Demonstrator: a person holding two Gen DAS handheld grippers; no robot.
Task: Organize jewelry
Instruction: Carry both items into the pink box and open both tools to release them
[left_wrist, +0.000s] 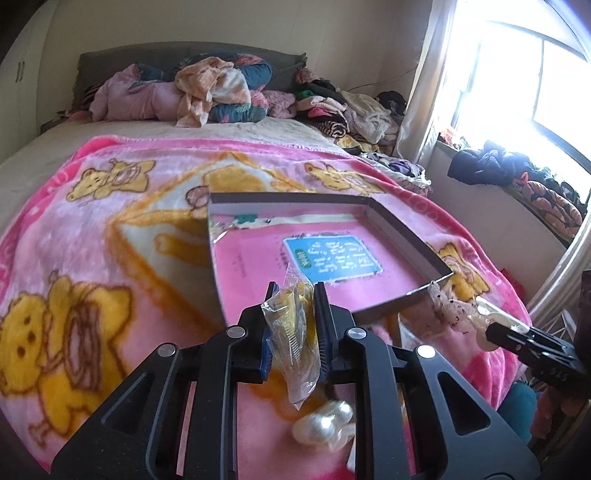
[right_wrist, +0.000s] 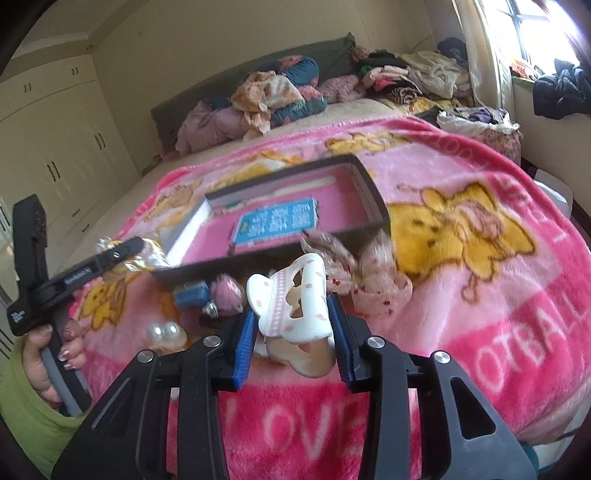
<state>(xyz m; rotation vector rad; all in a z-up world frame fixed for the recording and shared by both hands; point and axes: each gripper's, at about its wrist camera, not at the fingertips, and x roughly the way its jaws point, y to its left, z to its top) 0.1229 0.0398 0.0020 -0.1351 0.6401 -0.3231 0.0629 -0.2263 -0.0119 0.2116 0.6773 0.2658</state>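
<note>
While an open box (left_wrist: 402, 236) sits on the pink blanket (left_wrist: 110, 221), the left gripper (left_wrist: 294, 295) pinches a plastic packet (left_wrist: 295, 343) near it; the right gripper (right_wrist: 291, 314) clamps a white hair claw (right_wrist: 291, 306).

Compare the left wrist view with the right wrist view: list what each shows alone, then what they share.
Only the left wrist view shows the left gripper clamping a clear plastic packet of gold jewelry.

Only the right wrist view shows the right gripper gripping a white hair claw clip, plus a pink pom-pom and a blue item beside the box.

Both show the open box, the pink blanket and the pearl piece.
</note>
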